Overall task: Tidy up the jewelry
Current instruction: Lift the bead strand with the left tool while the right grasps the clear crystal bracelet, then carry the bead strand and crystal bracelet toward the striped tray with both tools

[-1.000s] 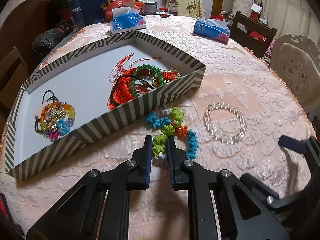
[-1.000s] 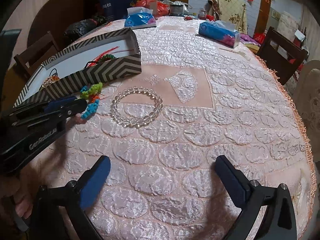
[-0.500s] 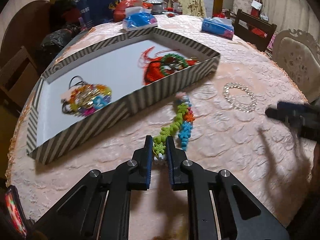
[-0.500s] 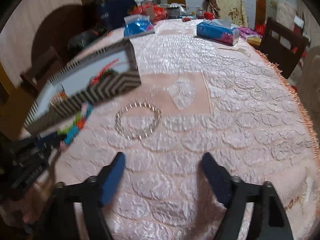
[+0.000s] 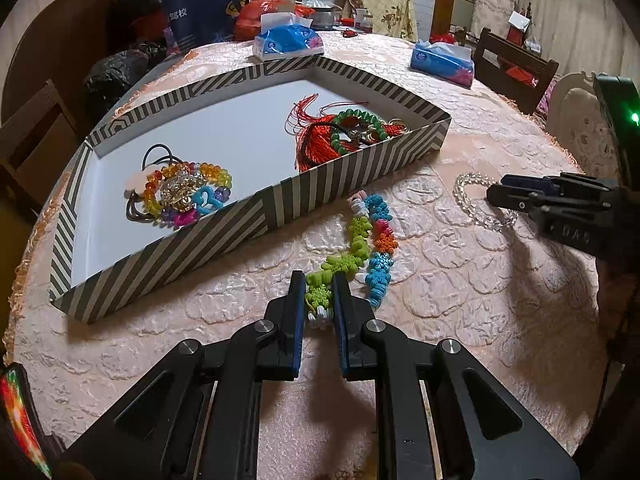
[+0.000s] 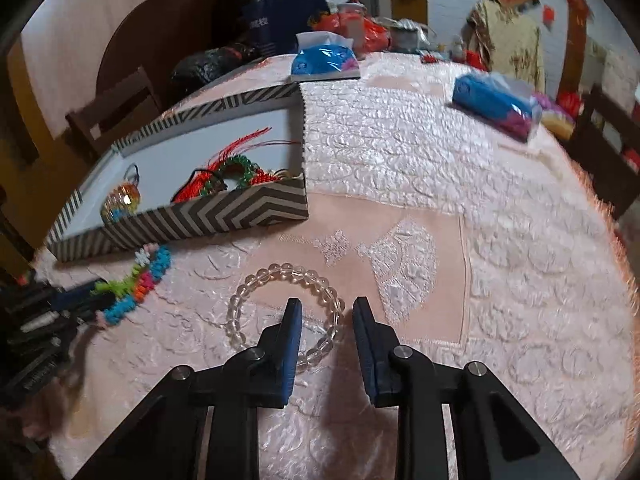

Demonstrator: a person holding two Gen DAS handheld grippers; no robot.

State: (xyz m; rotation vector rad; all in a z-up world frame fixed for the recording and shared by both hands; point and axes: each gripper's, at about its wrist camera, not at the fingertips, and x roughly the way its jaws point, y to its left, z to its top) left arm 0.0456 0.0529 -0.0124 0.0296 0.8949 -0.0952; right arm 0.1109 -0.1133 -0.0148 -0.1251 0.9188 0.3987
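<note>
Drawn back across the tablecloth (image 5: pixel 460 280) since a second ago, the colourful snowflake bracelet (image 5: pixel 362 240), now stretched out in a line from the striped box (image 5: pixel 248 216) toward the camera instead of lying bunched against its wall. Pinched at its green near end between the almost-closed fingers of the left gripper (image 5: pixel 316 300), the far end trailing just beside the box's front wall. Over on the right, brought in above the clear bead bracelet (image 6: pixel 280 308), the right gripper (image 6: pixel 326 312), jaws closing from wide, one side of the ring of beads between them, pads not pressing on it. Inside the box: a red tassel piece with green beads (image 5: pixel 344 132) toward one end, a rainbow bead cluster with hair ties (image 5: pixel 180 196) toward the other.
</note>
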